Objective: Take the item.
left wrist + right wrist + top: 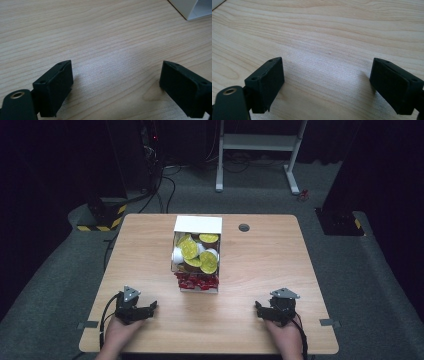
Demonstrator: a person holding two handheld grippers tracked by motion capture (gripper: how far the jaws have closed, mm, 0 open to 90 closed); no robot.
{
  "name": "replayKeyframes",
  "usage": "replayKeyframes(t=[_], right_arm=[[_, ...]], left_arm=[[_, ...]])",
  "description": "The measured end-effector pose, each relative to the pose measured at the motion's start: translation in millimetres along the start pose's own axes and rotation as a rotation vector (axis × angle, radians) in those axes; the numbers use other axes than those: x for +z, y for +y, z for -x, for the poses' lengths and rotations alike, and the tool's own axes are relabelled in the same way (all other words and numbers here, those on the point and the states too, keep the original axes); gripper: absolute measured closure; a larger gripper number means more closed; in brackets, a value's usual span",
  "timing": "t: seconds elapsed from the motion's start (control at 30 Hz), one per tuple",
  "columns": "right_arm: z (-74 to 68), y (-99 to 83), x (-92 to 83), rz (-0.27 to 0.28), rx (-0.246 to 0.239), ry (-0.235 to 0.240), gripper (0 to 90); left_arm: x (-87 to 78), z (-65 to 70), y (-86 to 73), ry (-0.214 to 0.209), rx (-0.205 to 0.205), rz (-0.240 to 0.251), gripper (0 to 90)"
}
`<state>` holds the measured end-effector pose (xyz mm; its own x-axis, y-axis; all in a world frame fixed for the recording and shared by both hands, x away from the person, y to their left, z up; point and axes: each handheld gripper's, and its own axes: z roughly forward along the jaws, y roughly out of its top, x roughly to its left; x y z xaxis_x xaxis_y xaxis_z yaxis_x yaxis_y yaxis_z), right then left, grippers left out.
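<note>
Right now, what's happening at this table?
Nothing is being handled. A person rests the left gripper and right gripper on the wooden table, both open with nothing between their jaws. A white box of yellow-lidded cups and red packets sits untouched mid-table between them.

The high view looks forward and down from above the person's edge, taking in the whole tabletop [260,260], the box [197,252] at its centre and grey floor toward 12 o'clock; the left tongs [153,307] sit at 7 o'clock, the right tongs [258,307] at 5 o'clock; each gripper view rides low and very near the wood, looking along its own wide-apart jaws; the left gripper view catches the box corner [193,10] at 1 o'clock; all three views share the tabletop grain.
</note>
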<state>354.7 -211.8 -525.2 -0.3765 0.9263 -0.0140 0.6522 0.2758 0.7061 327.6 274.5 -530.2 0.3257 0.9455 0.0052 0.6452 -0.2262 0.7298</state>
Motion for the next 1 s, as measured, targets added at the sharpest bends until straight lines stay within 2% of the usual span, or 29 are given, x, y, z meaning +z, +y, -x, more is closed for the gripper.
replayKeyframes(t=[0.3,1.0], right_arm=[[0.3,-0.1,-0.3,-0.002,-0.002,0.001,12.0],[0.5,-0.1,-0.4,-0.001,-0.004,0.002,12.1]], left_arm=[[-0.7,-0.9,-0.1,0.000,0.012,-0.003,12.1],[-0.7,-0.7,-0.2,-0.005,0.012,-0.002,12.0]])
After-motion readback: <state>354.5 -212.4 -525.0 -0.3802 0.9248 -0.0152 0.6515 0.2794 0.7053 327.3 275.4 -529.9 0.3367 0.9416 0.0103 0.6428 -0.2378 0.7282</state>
